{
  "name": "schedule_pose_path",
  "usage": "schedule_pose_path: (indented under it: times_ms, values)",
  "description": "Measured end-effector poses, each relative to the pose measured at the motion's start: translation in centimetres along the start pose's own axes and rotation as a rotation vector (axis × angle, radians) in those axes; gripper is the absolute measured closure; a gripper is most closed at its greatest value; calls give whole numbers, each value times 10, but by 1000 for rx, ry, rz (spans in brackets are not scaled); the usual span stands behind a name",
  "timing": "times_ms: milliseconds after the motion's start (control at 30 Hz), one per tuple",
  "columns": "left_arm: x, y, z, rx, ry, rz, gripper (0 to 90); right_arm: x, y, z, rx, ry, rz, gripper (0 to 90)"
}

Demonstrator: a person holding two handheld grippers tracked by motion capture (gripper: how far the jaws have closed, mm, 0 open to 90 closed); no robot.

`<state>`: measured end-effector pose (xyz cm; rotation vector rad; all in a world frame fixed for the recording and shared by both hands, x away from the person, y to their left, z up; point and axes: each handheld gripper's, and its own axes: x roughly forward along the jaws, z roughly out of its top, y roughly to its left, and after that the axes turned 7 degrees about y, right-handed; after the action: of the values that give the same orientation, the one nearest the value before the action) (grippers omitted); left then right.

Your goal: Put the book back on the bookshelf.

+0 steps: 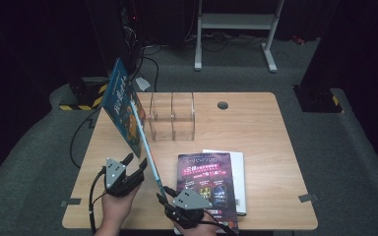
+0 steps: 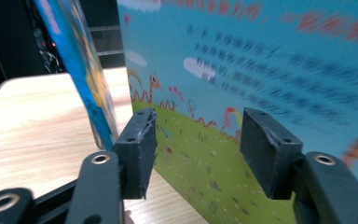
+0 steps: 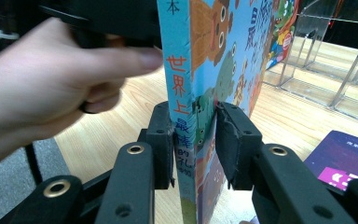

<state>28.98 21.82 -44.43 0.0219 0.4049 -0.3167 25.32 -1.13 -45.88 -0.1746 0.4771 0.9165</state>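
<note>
A blue picture book [image 1: 122, 101] stands tilted over the table's left side, its covers slightly splayed. My right gripper [image 1: 161, 191] is shut on the lower end of its spine. In the right gripper view both pads [image 3: 165, 140] press the book [image 3: 205, 56] by its printed spine. My left gripper [image 1: 134, 164] sits just left of the book's lower edge, held by a hand. Its jaws [image 2: 198, 135] stand open with a wide gap. The book's teal and green cover [image 2: 242, 84] lies behind them, untouched.
A clear acrylic file holder [image 1: 172, 116] stands at the table's back middle, right behind the book. A purple magazine [image 1: 206, 184] lies on a white booklet [image 1: 239, 167] at the front right. The wooden table [image 1: 256, 128] has a round cable hole [image 1: 222, 105].
</note>
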Motion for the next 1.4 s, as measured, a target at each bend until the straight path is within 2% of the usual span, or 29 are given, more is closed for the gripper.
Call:
schedule_pose_path:
  times_ms: [33, 200, 400, 733, 800, 1133, 1400]
  values:
    - [-4, -1, 0, -6, -7, -5, 438, 0, 0, 0, -1, -1, 1, 676]
    - [-30, -7, 1, 13, -29, -17, 415, 1, 1, 0, -1, -3, -1, 676]
    - [-49, -14, 12, 20, -67, -53, 386, 2, 3, 0, 0, -4, -1, 675]
    - [-72, -28, 29, 20, -140, -70, 275, 1, 1, -1, 7, -5, -1, 676]
    - [-76, -31, 32, 17, -151, -93, 272, 1, 1, -1, 6, -7, 2, 676]
    - [-96, -43, 45, 24, -205, -144, 252, 2, 3, -1, 0, -11, 0, 677]
    - [-103, -53, 49, 18, -227, -200, 242, 2, 3, -2, 0, -12, 0, 677]
